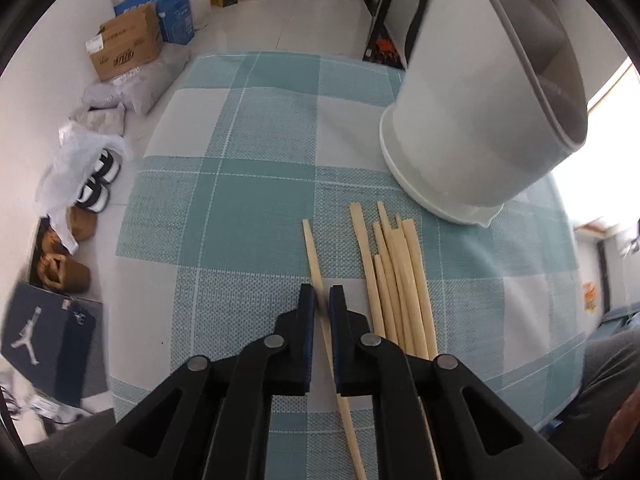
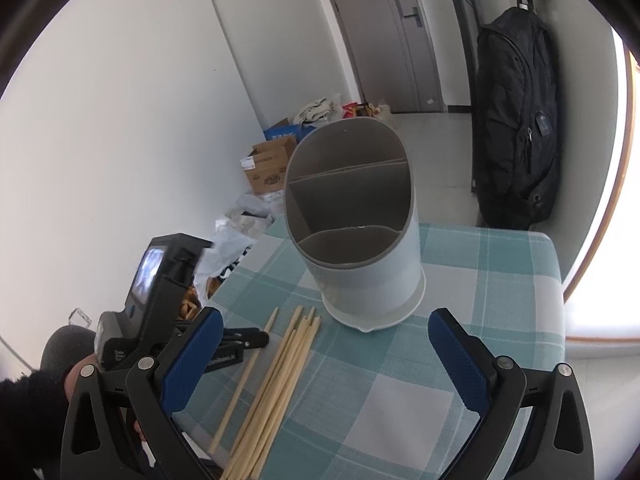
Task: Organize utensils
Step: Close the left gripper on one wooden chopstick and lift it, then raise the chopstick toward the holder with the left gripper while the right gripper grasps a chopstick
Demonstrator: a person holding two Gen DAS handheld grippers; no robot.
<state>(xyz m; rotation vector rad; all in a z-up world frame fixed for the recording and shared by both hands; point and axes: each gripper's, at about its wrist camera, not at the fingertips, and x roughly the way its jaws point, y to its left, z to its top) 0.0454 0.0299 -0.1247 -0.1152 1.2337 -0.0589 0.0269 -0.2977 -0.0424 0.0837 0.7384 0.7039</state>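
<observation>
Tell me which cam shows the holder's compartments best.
Right wrist: it looks down into the utensil holder, showing its open top, dividers and empty compartments. Left wrist shows mostly the holder's outer wall and base, with only a sliver of the interior at the rim.

White walls (image 2: 120,100); grey door (image 2: 384,32); tiled floor (image 1: 280,12).

The left gripper (image 1: 322,300) has black plastic arms joined by round grey metal rivets, with blue pads on its fingers (image 1: 307,320). The right gripper (image 2: 325,354) has the same black linkages and textured blue pads (image 2: 188,360). A fuzzy black sleeve (image 2: 28,408) covers the person's wrist, bare skin beside it.
</observation>
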